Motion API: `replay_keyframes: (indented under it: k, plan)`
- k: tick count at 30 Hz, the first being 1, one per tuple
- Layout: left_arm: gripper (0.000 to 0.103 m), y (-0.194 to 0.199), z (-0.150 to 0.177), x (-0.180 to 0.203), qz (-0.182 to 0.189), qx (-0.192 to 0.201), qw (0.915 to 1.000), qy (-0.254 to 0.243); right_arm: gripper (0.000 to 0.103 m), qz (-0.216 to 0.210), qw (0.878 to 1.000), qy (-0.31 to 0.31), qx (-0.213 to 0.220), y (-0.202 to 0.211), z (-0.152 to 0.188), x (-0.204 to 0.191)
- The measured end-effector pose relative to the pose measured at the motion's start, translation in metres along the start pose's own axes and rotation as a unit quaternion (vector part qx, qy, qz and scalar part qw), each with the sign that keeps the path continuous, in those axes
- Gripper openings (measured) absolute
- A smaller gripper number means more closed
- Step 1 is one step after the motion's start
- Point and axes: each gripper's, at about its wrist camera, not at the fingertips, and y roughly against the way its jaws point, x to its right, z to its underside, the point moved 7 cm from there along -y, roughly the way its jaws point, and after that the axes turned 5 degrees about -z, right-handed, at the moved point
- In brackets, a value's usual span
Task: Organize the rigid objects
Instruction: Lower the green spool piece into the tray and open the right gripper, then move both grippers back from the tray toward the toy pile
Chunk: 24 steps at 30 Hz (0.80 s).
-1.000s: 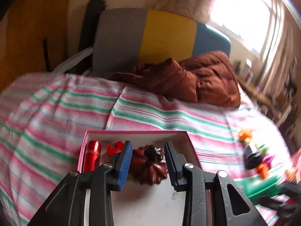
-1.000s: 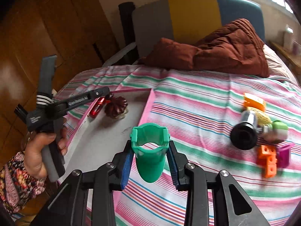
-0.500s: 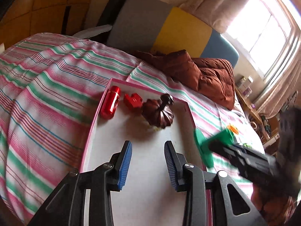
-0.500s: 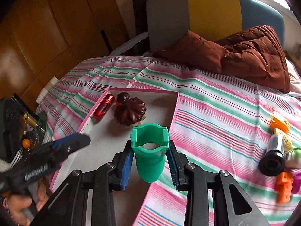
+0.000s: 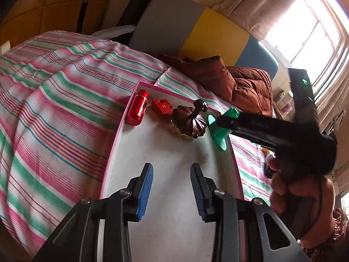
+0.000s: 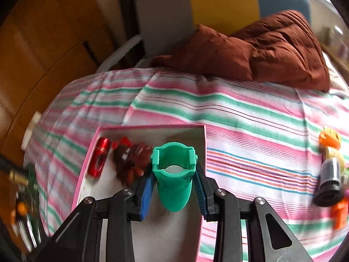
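The green holder (image 6: 173,174) hides part of the brown pumpkin-shaped piece (image 6: 128,163), which is smeared by blur. Behind it, a red block (image 6: 124,141) shows only its top. At the right edge, a black cylinder (image 6: 329,181) and orange pieces (image 6: 339,215) are cut off; at the left edge, a blurred object (image 6: 21,187), possibly the other tool.

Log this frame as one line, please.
right hand-held gripper: shut on green holder over pink box | left hand-held gripper: open, holding nothing
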Motion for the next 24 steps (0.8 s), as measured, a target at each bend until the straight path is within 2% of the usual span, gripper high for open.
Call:
replay_keyframes:
  k: [6,10,14,16,24]
  plan:
    - [0.035,-0.002,0.001,-0.001,0.001,-0.006,1.0000,0.004,0.037,0.021,0.999,-0.024,0.002,-0.017,-0.009,0.006]
    - [0.035,-0.002,0.003,0.001,0.001,-0.007,1.0000,0.003,0.054,0.003,1.000,-0.021,0.019,-0.006,-0.007,0.007]
    - [0.035,-0.002,0.005,0.005,0.004,-0.009,1.0000,-0.003,0.057,-0.011,0.999,-0.012,0.033,0.017,0.001,0.008]
    - [0.035,-0.002,0.007,0.008,0.008,-0.011,0.9999,-0.004,0.061,-0.004,0.999,-0.003,0.036,0.027,0.008,0.009]
    - [0.035,0.002,0.017,0.023,0.016,-0.019,0.9995,-0.021,0.061,0.009,1.000,0.011,0.028,0.046,0.033,0.019]
